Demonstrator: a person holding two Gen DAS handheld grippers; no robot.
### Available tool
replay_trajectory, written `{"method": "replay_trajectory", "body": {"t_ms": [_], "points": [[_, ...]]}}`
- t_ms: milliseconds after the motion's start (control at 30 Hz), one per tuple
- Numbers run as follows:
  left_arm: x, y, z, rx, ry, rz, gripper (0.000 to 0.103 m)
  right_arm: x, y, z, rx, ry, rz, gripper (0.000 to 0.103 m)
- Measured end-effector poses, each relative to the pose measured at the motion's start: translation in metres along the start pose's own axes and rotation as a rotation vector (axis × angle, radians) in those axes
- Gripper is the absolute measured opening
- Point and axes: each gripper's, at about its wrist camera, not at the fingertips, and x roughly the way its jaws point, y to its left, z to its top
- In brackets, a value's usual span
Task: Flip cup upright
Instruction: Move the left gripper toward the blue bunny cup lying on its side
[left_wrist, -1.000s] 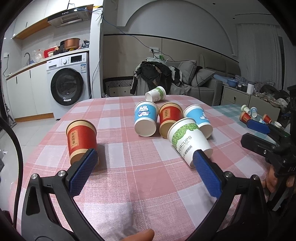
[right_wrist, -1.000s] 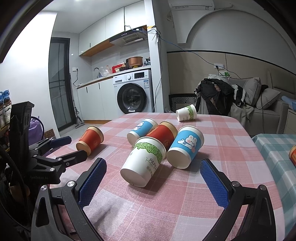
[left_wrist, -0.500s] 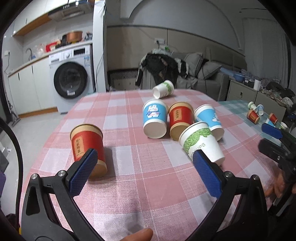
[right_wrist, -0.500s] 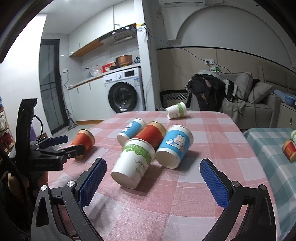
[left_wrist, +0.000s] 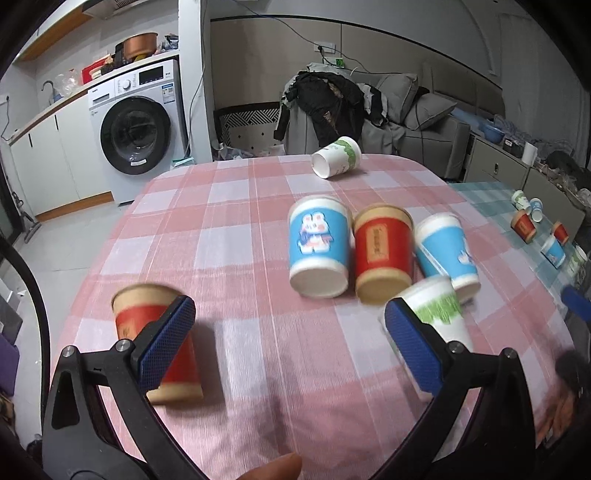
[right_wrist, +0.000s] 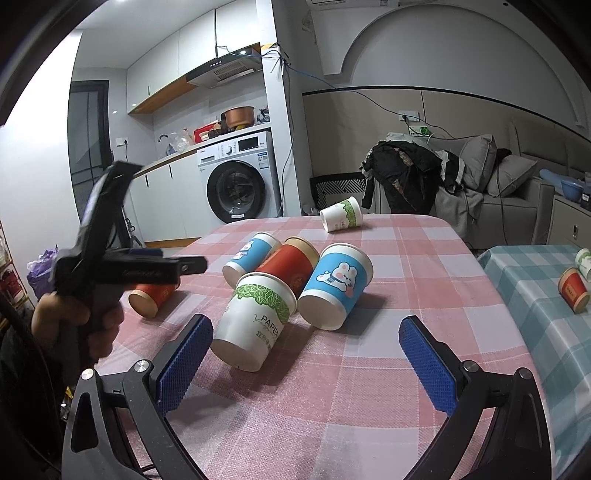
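Left hand-held gripper (left_wrist: 288, 339) has advanced over the desk (left_wrist: 236, 229); both grippers wide open, empty. Risk: left finger at 9 o'clock nudges red cup (left_wrist: 157, 339), rolling it.

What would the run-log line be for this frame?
phase: approach | left gripper: open, above lone red cup | right gripper: open, near green-leaf cup | cups: all on their sides | table: pink check cloth
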Motion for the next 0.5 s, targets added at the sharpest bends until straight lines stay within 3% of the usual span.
{"method": "replay_trajectory", "body": {"t_ms": [233,300,500], "points": [[0.04,0.0,0.03,0.028,0.058,0.038,0.102,0.0,-0.002,0.001,0.008,0.0,-0.004,0.103],[0.058,0.0,0.036,0.032,0.115,0.026,0.102,-0.001,-0.002,0.001,0.011,0.0,-0.003,0.103],[0.085,-0.003,0.041,0.043,0.135,0.06,0.102,0.001,-0.004,0.002,0.019,0.007,-0.014,0.103]]}}
